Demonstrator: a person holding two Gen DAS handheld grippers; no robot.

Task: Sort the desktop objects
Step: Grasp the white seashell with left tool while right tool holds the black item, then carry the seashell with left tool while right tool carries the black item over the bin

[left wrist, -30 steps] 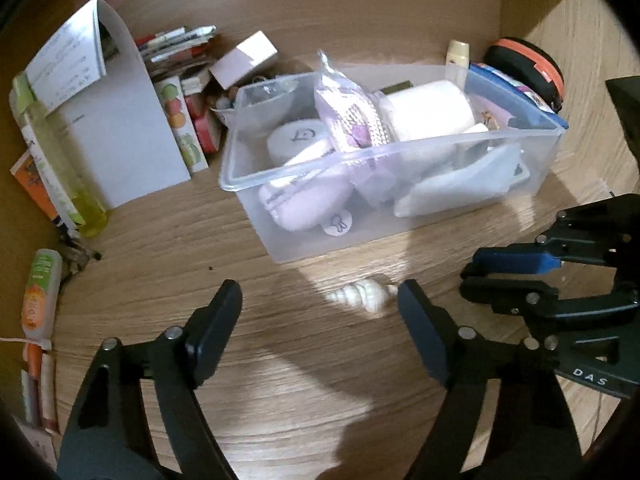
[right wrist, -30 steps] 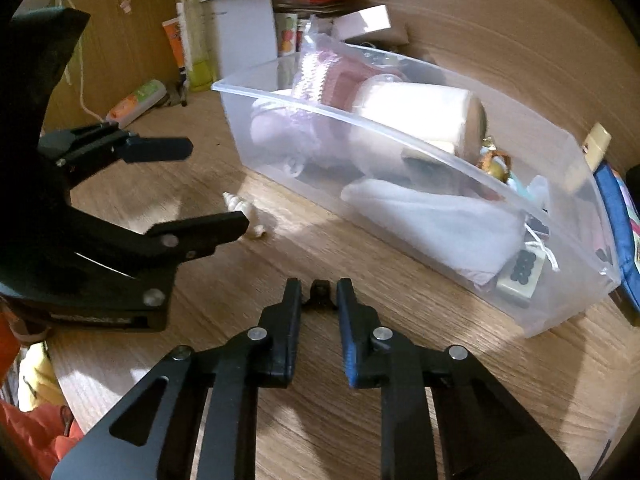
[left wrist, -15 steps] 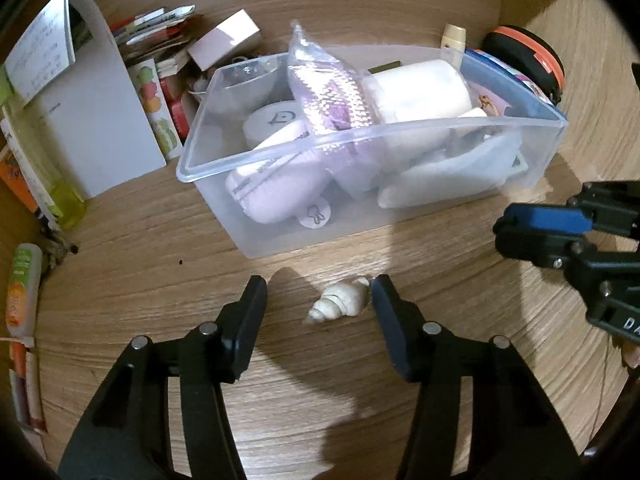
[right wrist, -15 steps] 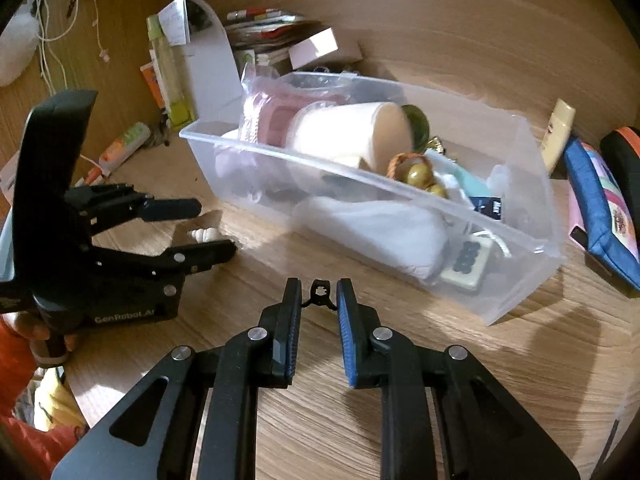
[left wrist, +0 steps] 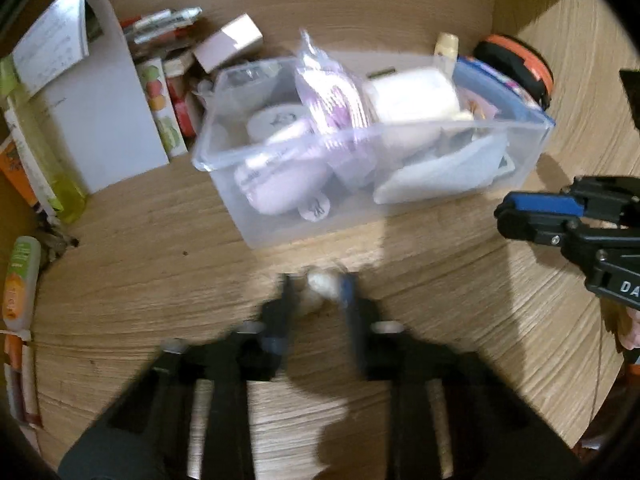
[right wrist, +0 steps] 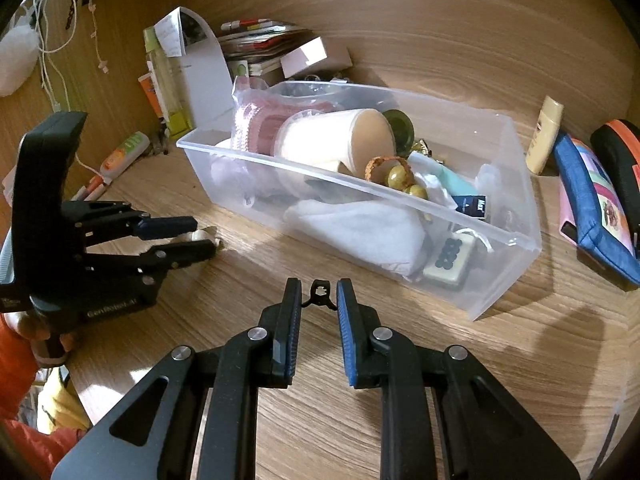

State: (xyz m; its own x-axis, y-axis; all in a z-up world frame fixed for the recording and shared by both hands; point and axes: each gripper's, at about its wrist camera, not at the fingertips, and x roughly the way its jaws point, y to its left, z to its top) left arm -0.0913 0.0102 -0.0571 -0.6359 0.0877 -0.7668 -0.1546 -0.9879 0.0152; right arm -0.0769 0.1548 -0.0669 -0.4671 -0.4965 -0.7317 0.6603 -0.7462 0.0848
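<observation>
A small white spiral seashell (left wrist: 320,288) lies on the wooden desk in front of the clear plastic bin (left wrist: 400,208). My left gripper (left wrist: 318,296) is shut on the shell, blurred by motion; in the right wrist view it (right wrist: 204,236) holds the shell (right wrist: 202,236) low at the desk. My right gripper (right wrist: 319,300) is shut on a small black clip (right wrist: 320,294) and hovers over the desk before the bin (right wrist: 496,240). The bin holds a white roll (right wrist: 332,140), a pink bagged item, cloths and several small things.
A white folder (left wrist: 100,120), boxes and pens stand at the back left. A green-orange tube (left wrist: 20,276) lies at the left edge. A blue pencil case (right wrist: 592,208), a cream tube (right wrist: 544,136) and an orange-black case (left wrist: 516,64) lie right of the bin.
My left gripper has closed its jaws around the seashell. My right gripper, still holding the clip, has drawn back and risen a little from the bin.
</observation>
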